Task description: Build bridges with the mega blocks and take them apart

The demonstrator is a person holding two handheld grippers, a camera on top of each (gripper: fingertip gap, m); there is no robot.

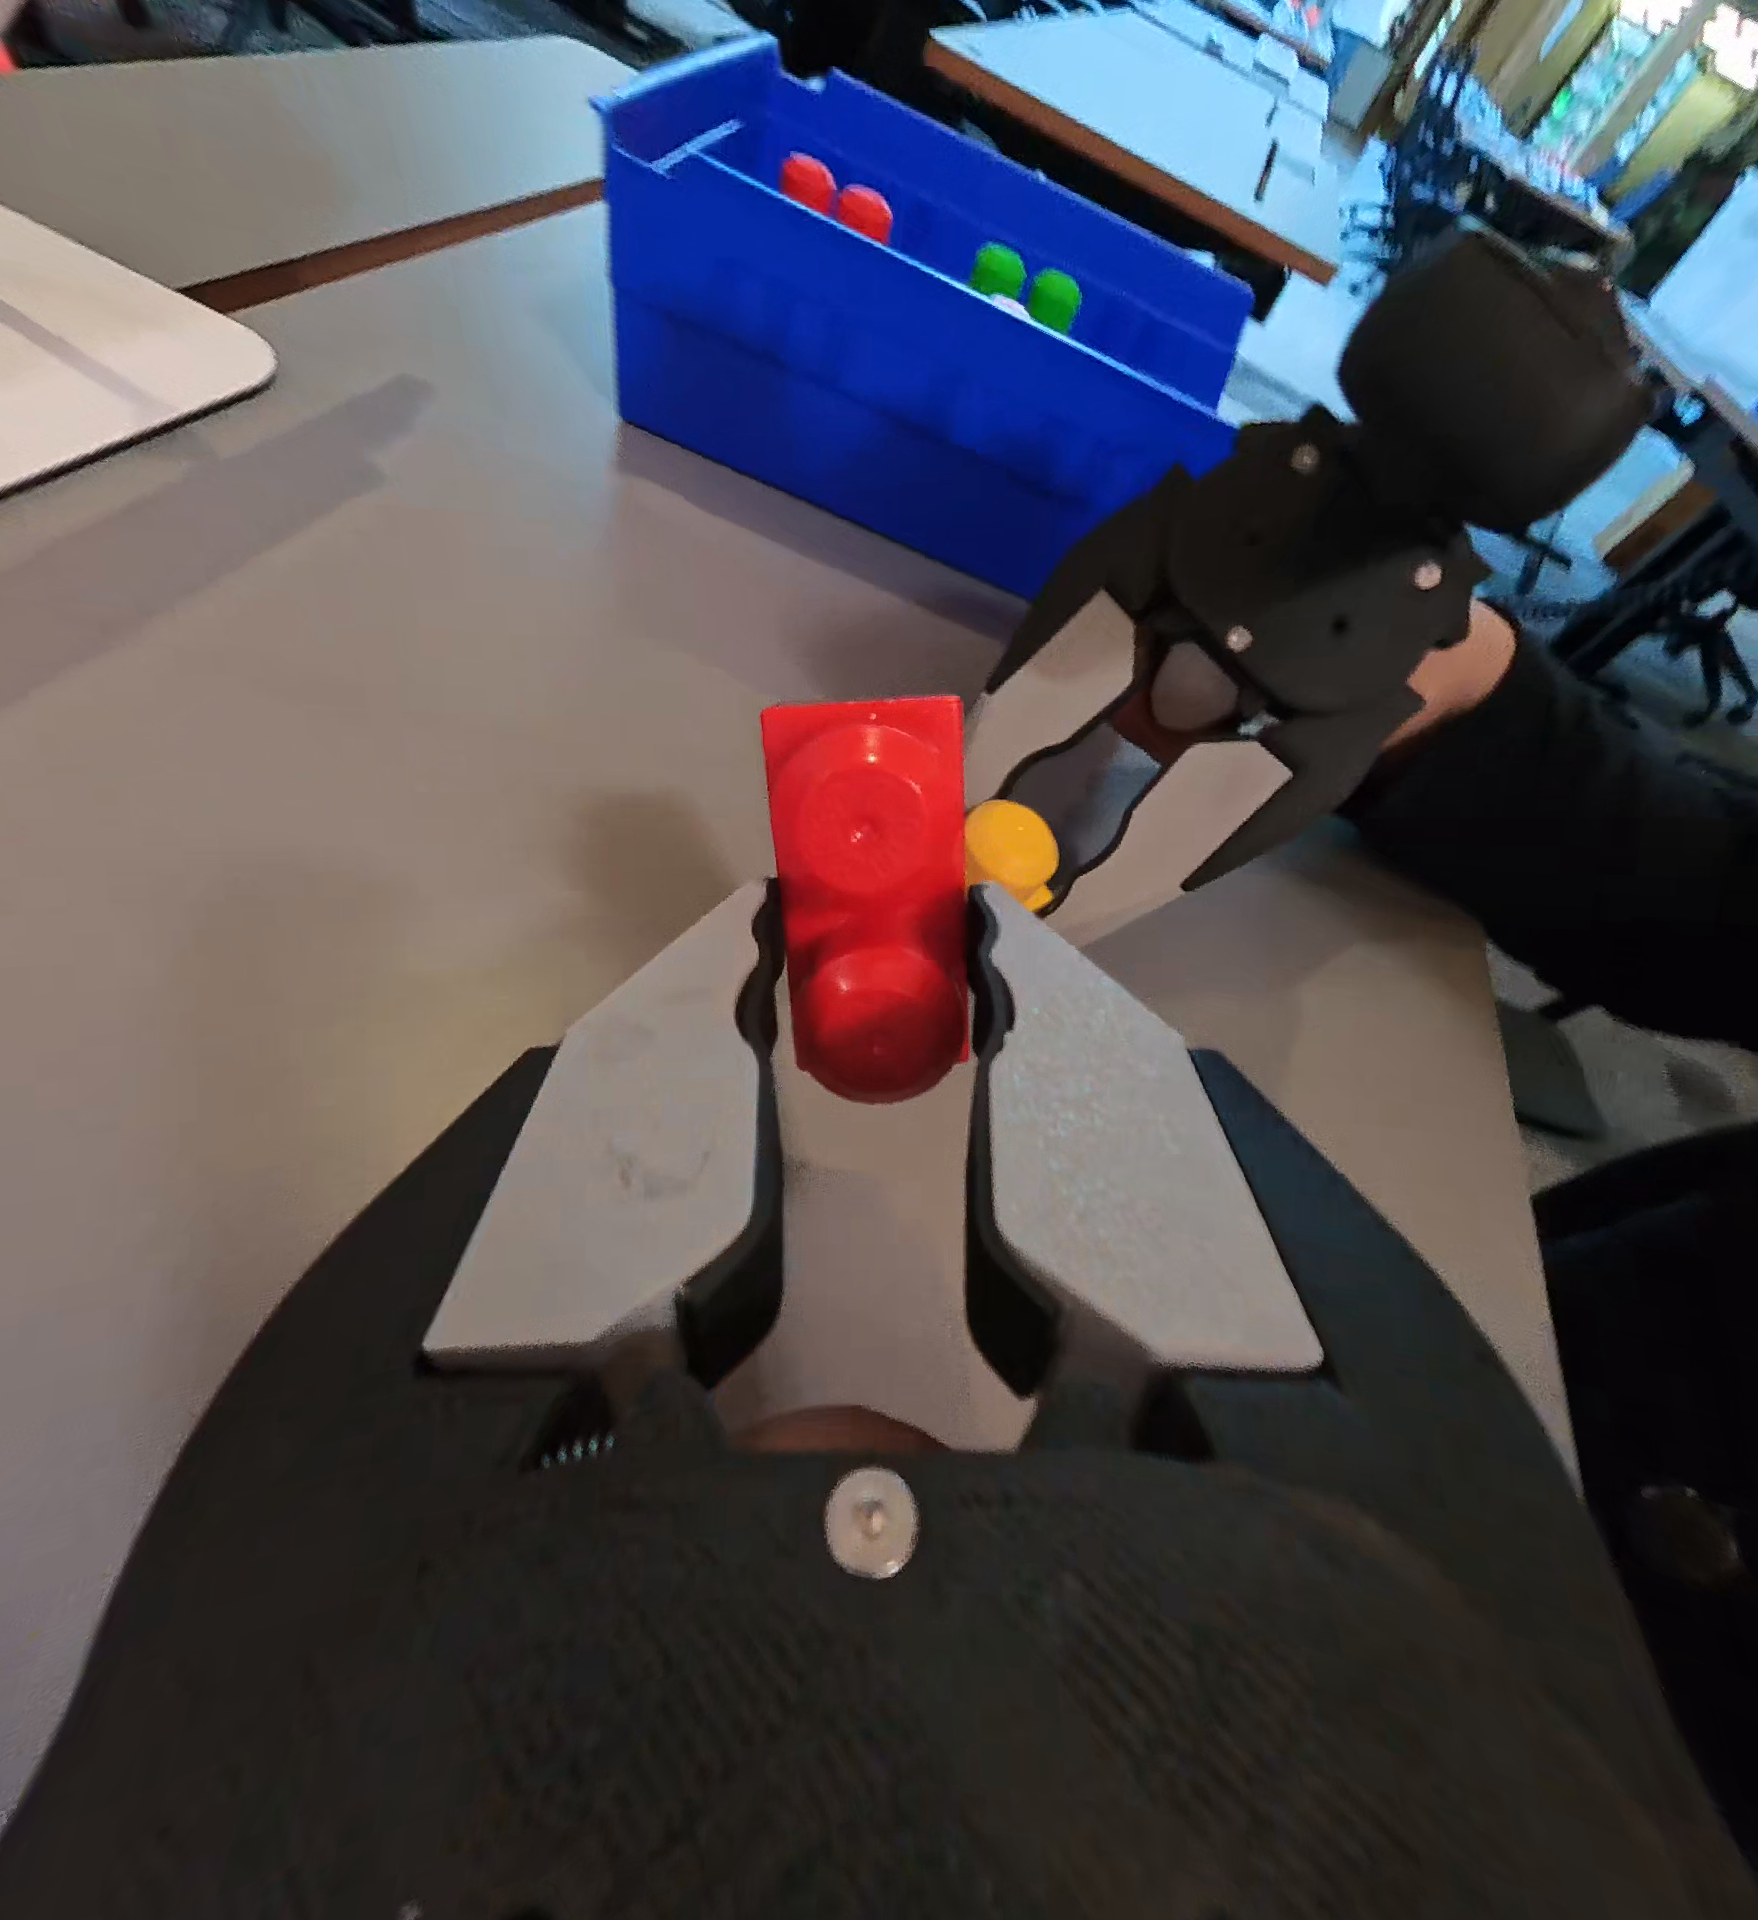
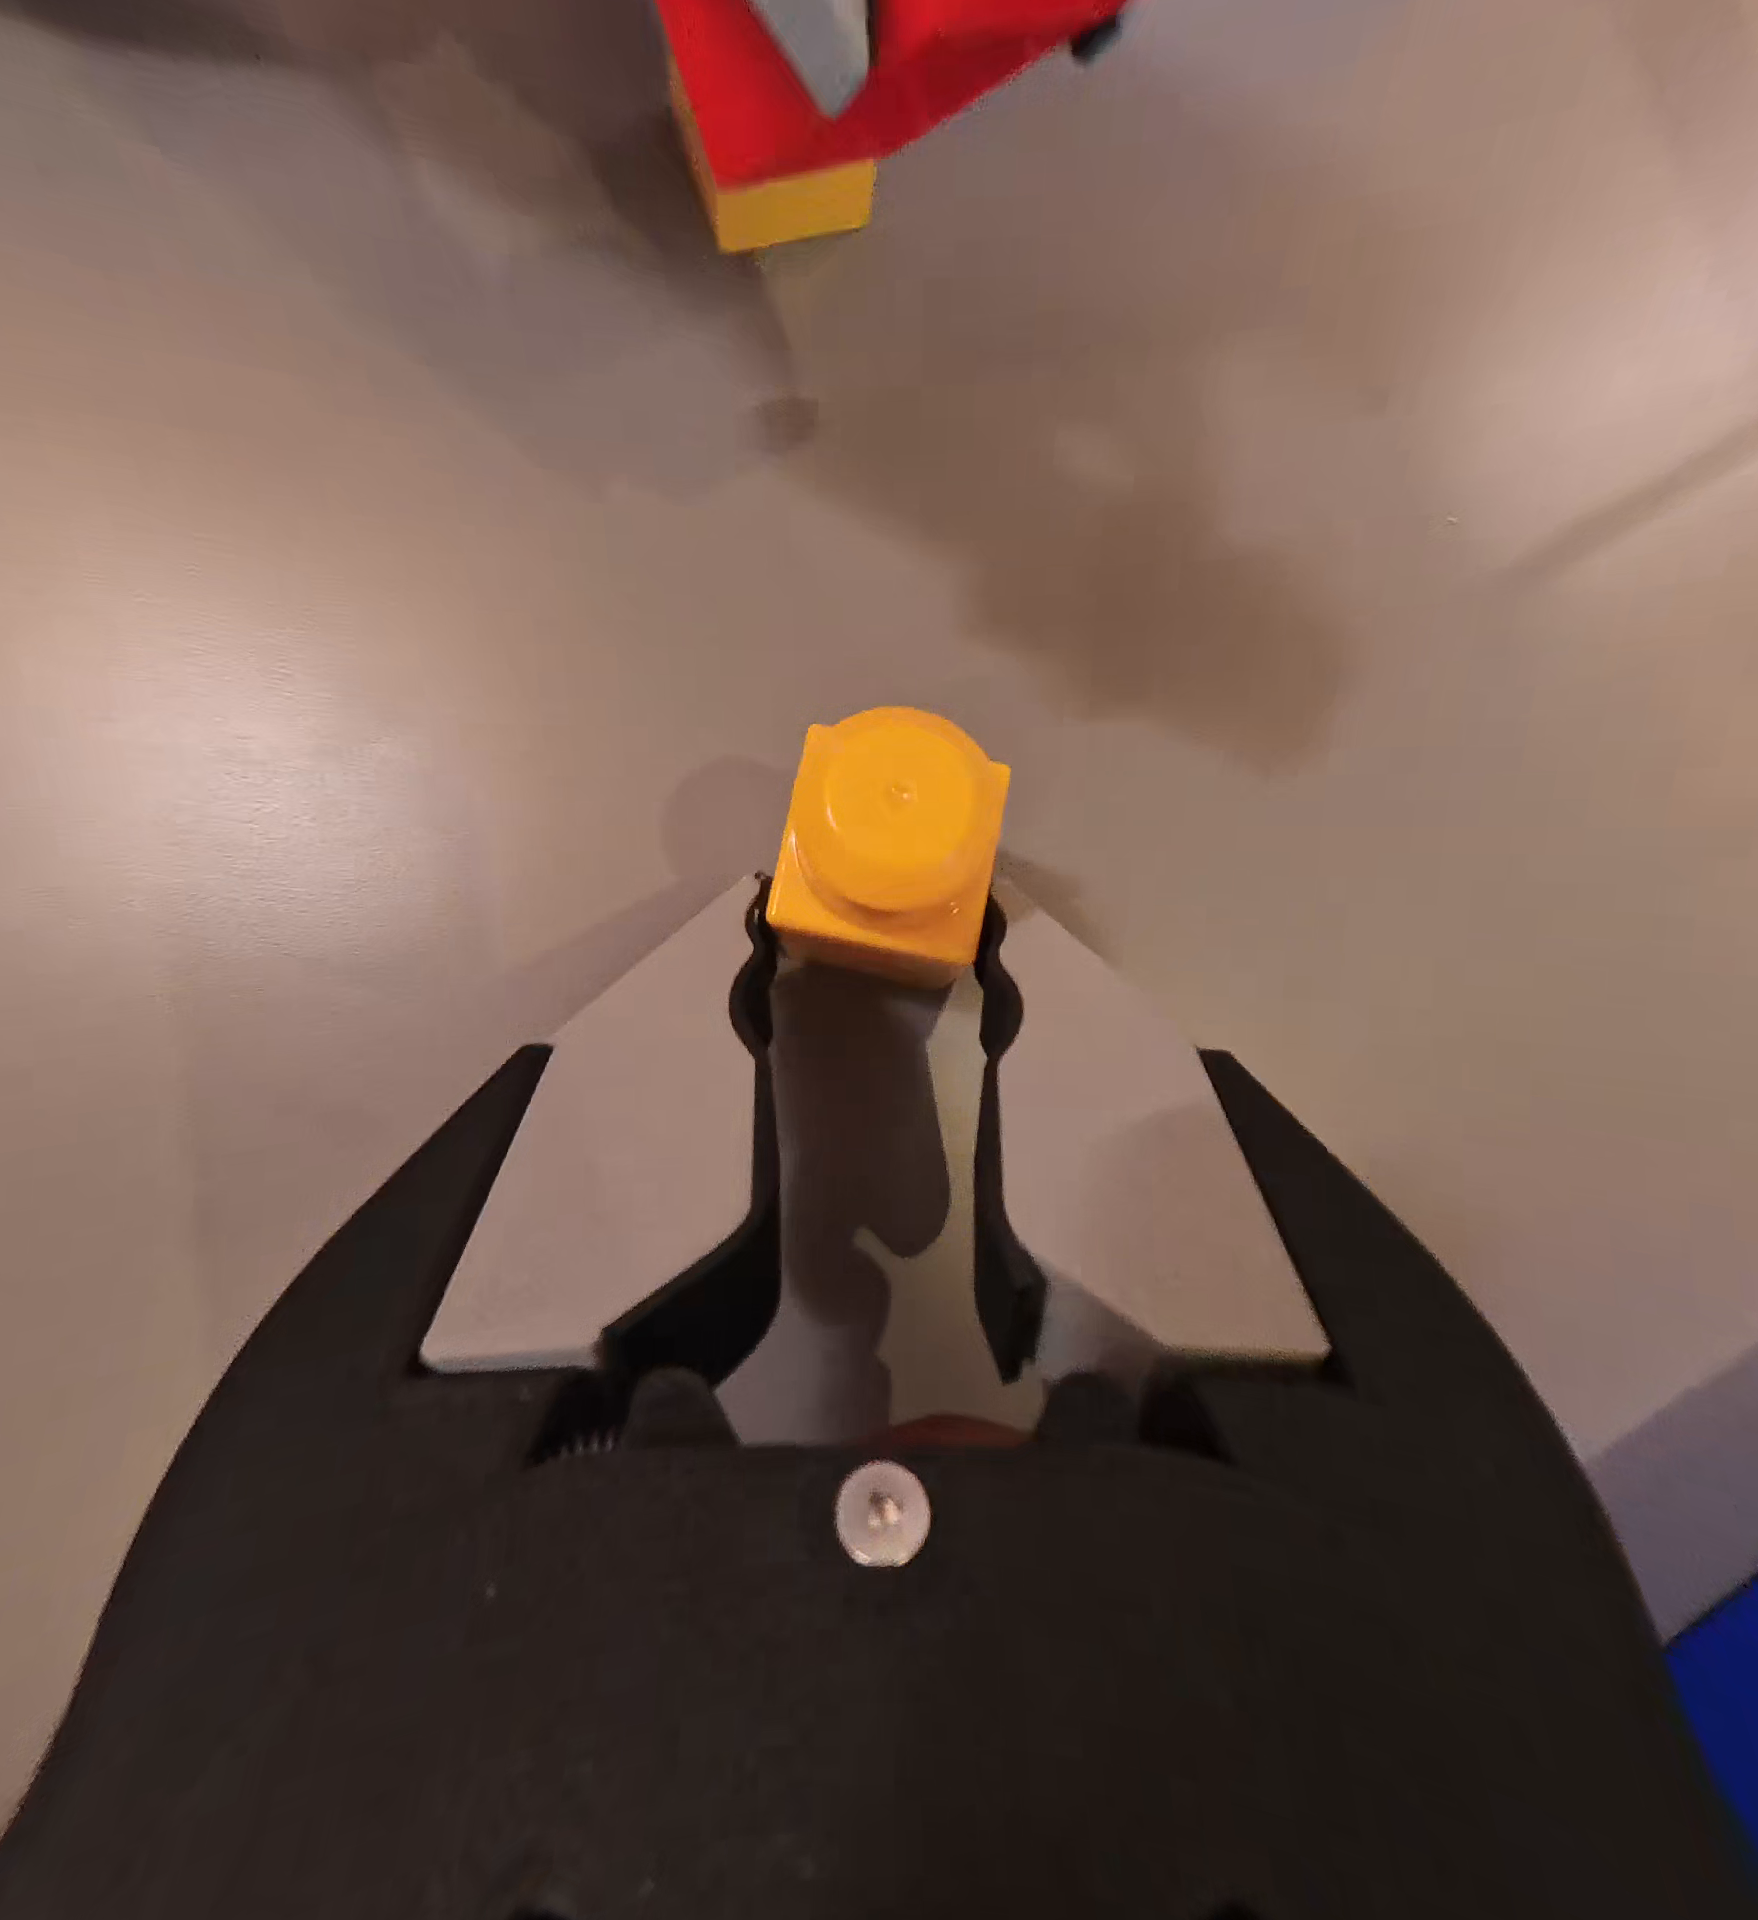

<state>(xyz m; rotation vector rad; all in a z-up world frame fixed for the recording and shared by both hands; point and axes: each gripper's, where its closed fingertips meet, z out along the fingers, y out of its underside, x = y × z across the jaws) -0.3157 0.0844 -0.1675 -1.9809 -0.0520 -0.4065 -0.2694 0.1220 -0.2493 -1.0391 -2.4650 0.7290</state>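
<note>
The left gripper (image 1: pixel 870 925) had pale grey fingers edged in black, on a matt black body with a silver screw. Between them sat a bright red block (image 1: pixel 870 894), glossy on its two round studs. At about two o'clock from it a yellow block (image 1: pixel 1008 847) showed, with the right gripper (image 1: pixel 1114 831) around it in the same grey and black. The table (image 1: pixel 335 779) was plain light grey with a brown edge. Toward twelve o'clock stood a deep blue bin (image 1: pixel 906 364) holding red studs (image 1: pixel 839 192) and green studs (image 1: pixel 1022 281). In the right wrist view a second yellow block (image 2: pixel 797 213) lay under the red one at twelve o'clock.
</note>
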